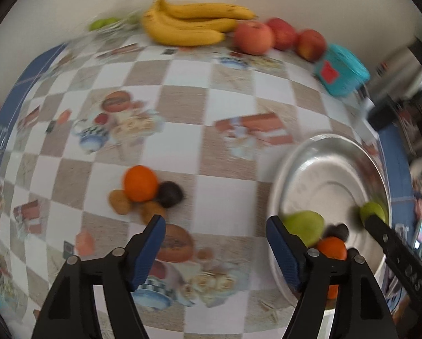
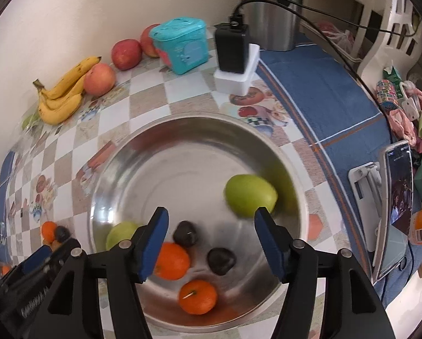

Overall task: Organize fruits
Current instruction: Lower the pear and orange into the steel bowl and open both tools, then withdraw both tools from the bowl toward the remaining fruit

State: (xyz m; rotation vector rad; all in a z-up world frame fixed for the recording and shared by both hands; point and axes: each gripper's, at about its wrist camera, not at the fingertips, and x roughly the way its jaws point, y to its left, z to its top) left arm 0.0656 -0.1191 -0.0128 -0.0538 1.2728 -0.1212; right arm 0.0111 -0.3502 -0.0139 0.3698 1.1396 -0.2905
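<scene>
Fruits (image 2: pixel 250 196) fill the steel bowl (image 2: pixel 182 141); writing illegible.

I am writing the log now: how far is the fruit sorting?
Done: the round steel bowl holds two green fruits, two oranges, two dark fruits. In hand: nothing; left gripper and right gripper are open. Left: the small orange pile, yellow bananas, red apples.

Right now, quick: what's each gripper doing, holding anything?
Left gripper: open, holding nothing, above the tablecloth.
Right gripper: open, holding nothing, over the steel bowl.
</scene>
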